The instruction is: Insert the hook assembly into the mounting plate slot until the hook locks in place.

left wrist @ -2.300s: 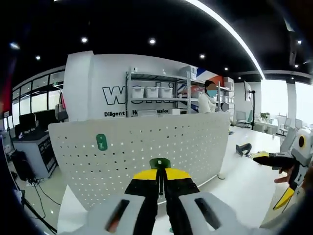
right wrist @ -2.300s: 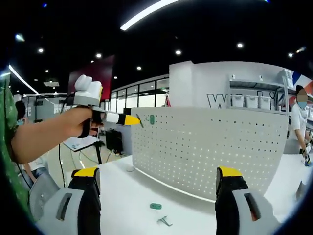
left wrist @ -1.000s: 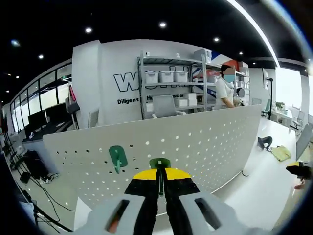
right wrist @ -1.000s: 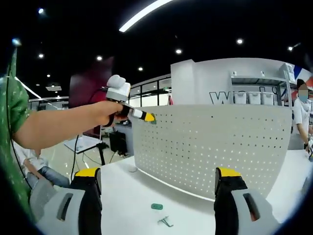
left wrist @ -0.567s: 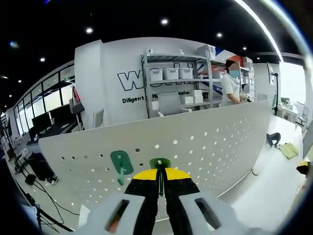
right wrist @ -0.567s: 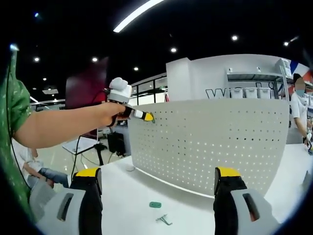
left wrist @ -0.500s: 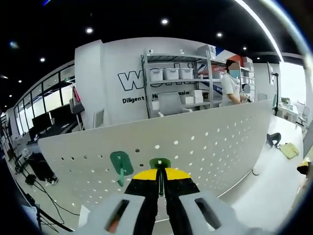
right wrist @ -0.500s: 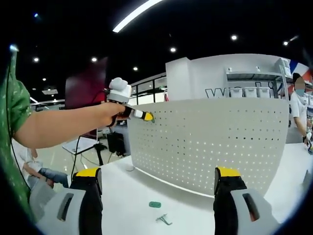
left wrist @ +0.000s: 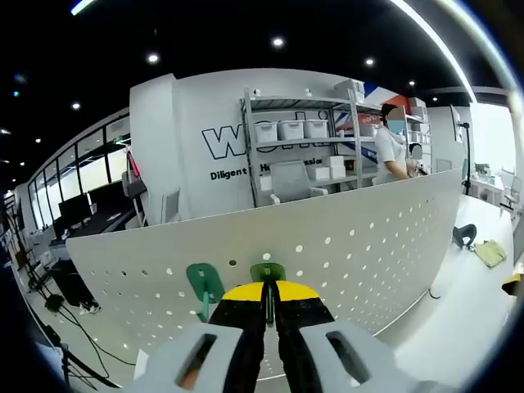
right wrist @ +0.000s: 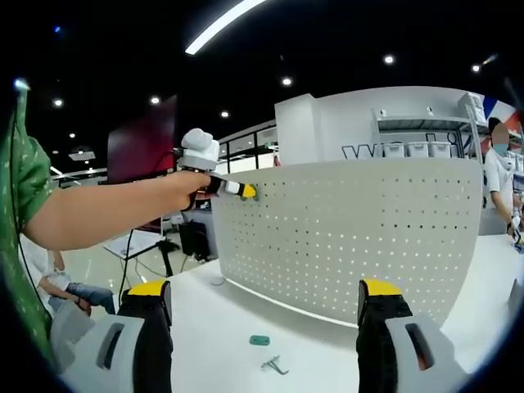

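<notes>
Left gripper view: left gripper (left wrist: 268, 296) jaws pressed together, pinching a green hook (left wrist: 268, 273) whose top pokes out just above the yellow tips. Hook sits right at the pegboard (left wrist: 368, 246) face, near the top edge; contact with the holes can't be confirmed. A second green hook piece (left wrist: 204, 284) is already on the board at about 9 o'clock from the tips, just beside them. Shelving with bins (left wrist: 291, 129) and a person (left wrist: 391, 151) stand behind the board at 1–2 o'clock.

Right gripper view: right gripper (right wrist: 266, 315) jaws spread wide, nothing between them, hovering over the white table (right wrist: 205, 311). The person's left hand (right wrist: 176, 195) at 10 o'clock holds the left gripper with its yellow tip at the pegboard's upper left corner. On the table between the right jaws: a small green part (right wrist: 259, 340) and, just below it, a metal hook wire (right wrist: 272, 365), both well apart from the board.
</notes>
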Available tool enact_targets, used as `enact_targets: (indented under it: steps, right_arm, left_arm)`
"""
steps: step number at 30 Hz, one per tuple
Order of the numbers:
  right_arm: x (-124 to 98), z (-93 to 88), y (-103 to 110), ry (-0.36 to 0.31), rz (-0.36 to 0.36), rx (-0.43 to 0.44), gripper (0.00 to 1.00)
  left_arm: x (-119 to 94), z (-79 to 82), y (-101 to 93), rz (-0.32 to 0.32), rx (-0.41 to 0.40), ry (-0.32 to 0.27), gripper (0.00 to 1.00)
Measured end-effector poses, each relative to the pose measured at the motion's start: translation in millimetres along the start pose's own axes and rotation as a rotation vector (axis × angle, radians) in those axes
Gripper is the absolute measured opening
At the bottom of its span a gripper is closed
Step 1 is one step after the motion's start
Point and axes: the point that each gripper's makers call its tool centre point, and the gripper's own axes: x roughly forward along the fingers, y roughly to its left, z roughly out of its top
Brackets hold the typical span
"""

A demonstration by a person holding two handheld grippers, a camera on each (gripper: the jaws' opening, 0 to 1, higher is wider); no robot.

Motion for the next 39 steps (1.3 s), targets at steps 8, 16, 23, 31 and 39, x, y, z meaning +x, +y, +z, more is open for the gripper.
enact_targets:
  steps: [8,16,23,31,39]
  right_arm:
    - [-0.9,-1.1,-1.5,0.002,-0.003,0.005,0.96]
    - [-0.3,-3.3,-0.5,0.007,-0.001,0.009,0.95]
    - [1.8,-3.2,3.0,0.007,0.008,0.01,0.95]
    - [0.1,-2.5,1.8,0.006,0.008,0.01,0.95]
    - [1.7,-2.0,3.3,0.005,0.015,0.01,0.95]
  left_arm:
    - [2.5,0.2,1.3,0.011,-0.009,-0.02,0.03]
    - [-0.8,-0.3,0.2,0.006,-0.013,-0.019,0.03]
    - [-7.8,7.8,-3.5,0.005,-0.003,-0.04,0.03]
    - [-9.9,12.6,0.2,0.011,-0.006,-0.04,0.03]
    - [-5.3,17.5,-0.2,0.017,-0.006,-0.037,0.03]
